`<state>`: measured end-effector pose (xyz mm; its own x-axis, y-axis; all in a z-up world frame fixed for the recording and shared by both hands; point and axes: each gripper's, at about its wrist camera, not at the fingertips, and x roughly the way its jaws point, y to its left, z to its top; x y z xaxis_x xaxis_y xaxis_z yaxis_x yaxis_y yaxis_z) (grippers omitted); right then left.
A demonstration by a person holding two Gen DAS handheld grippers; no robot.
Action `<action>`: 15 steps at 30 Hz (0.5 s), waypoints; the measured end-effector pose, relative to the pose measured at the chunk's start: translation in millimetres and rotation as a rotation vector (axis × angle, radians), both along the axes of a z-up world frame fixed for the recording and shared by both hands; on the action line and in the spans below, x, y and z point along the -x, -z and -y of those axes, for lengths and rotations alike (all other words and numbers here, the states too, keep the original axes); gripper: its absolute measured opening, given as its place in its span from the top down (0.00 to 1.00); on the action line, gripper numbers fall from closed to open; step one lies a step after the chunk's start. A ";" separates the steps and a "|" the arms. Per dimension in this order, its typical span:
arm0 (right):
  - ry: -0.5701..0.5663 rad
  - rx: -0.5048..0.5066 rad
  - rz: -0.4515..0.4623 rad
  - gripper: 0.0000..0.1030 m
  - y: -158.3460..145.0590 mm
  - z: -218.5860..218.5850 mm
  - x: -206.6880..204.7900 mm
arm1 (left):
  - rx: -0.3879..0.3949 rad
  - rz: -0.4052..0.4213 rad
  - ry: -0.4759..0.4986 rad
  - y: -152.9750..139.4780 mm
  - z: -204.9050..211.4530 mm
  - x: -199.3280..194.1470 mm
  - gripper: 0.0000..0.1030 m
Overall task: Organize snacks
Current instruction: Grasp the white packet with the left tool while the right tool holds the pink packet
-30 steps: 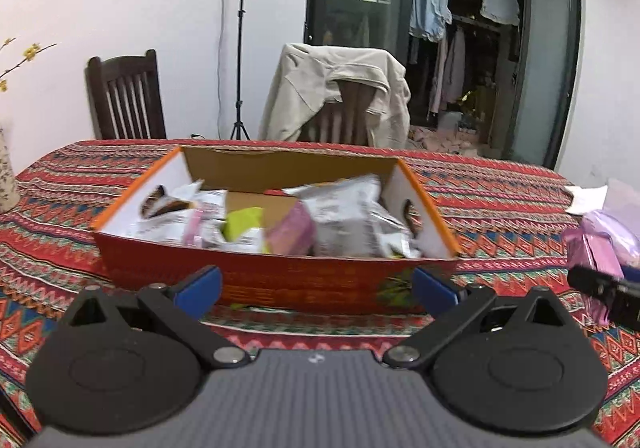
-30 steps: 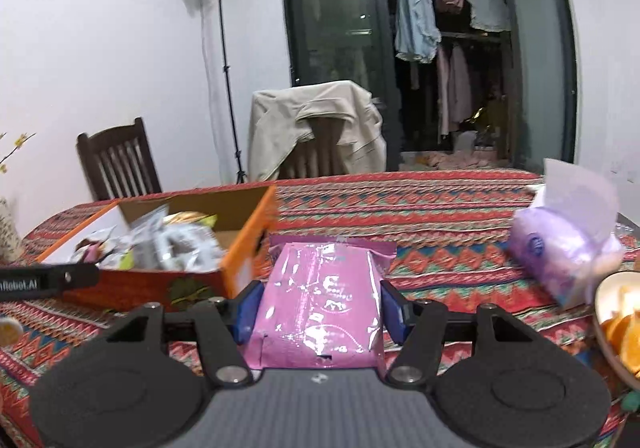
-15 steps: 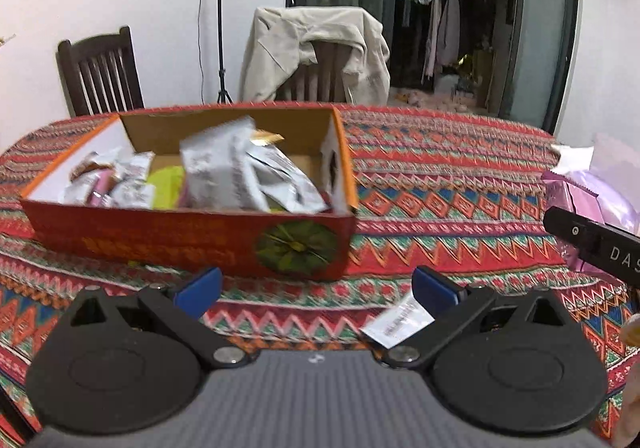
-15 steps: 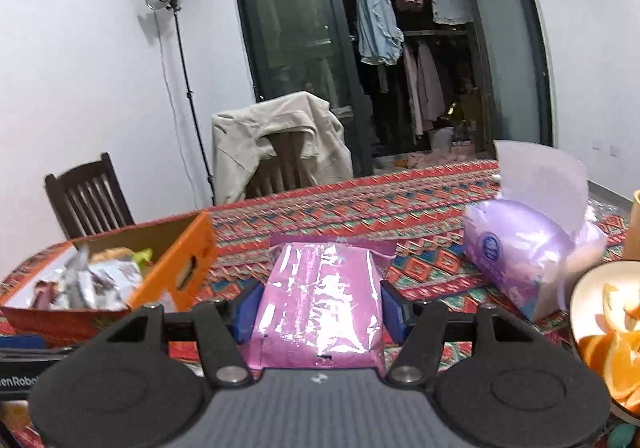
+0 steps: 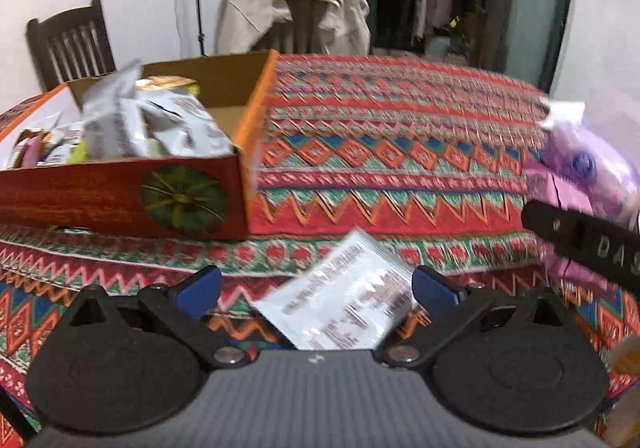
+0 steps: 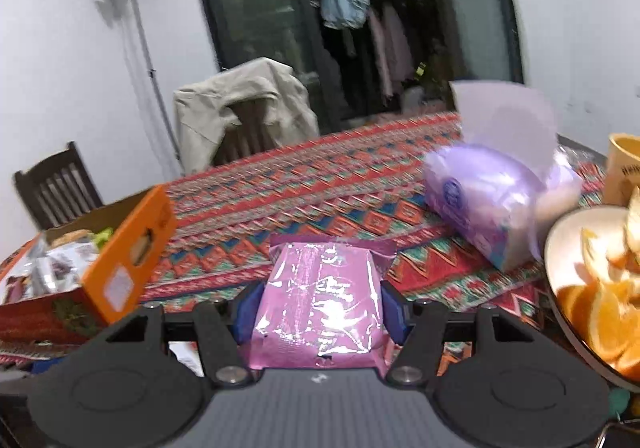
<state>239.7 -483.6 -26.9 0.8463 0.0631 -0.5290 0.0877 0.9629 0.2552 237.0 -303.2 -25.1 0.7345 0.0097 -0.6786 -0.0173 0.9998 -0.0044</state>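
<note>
An orange and red cardboard box (image 5: 132, 199) holding several snack packets stands on the patterned tablecloth, left in the left wrist view and at the far left in the right wrist view (image 6: 120, 260). My left gripper (image 5: 316, 288) is open, with a white snack packet (image 5: 344, 300) lying on the cloth between its fingers, nearer the right one. My right gripper (image 6: 320, 308) is shut on a pink snack packet (image 6: 320, 300) and holds it above the table, right of the box.
A purple tissue pack (image 6: 496, 199) lies on the right side of the table. A plate of orange slices (image 6: 600, 288) and a yellow cup (image 6: 624, 167) stand at the far right. Two chairs, one draped with a beige jacket (image 5: 292, 3), stand behind the table.
My left gripper has swung right, away from the box front, and now frames the white packet. My right gripper, still holding the pink packet, has also moved right, toward the tissue pack and plate.
</note>
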 end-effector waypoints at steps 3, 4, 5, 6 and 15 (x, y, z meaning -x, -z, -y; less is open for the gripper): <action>0.008 -0.009 -0.014 0.41 2.2 2.9 0.5 | -0.014 -0.024 0.013 6.6 6.4 -1.4 0.00; 0.006 -0.007 -0.015 0.41 2.7 2.3 0.3 | -0.022 -0.032 0.019 8.7 8.4 -2.4 0.00; 0.002 -0.005 -0.017 0.41 3.0 1.5 0.2 | -0.029 -0.017 0.024 9.7 9.5 -1.1 0.00; -0.002 -0.002 -0.017 0.41 3.1 0.6 0.2 | -0.037 -0.008 0.033 10.5 10.8 -0.9 0.00; -0.023 0.007 -0.010 0.41 1.5 -3.2 -0.7 | -0.006 0.003 0.097 5.8 4.6 4.9 0.40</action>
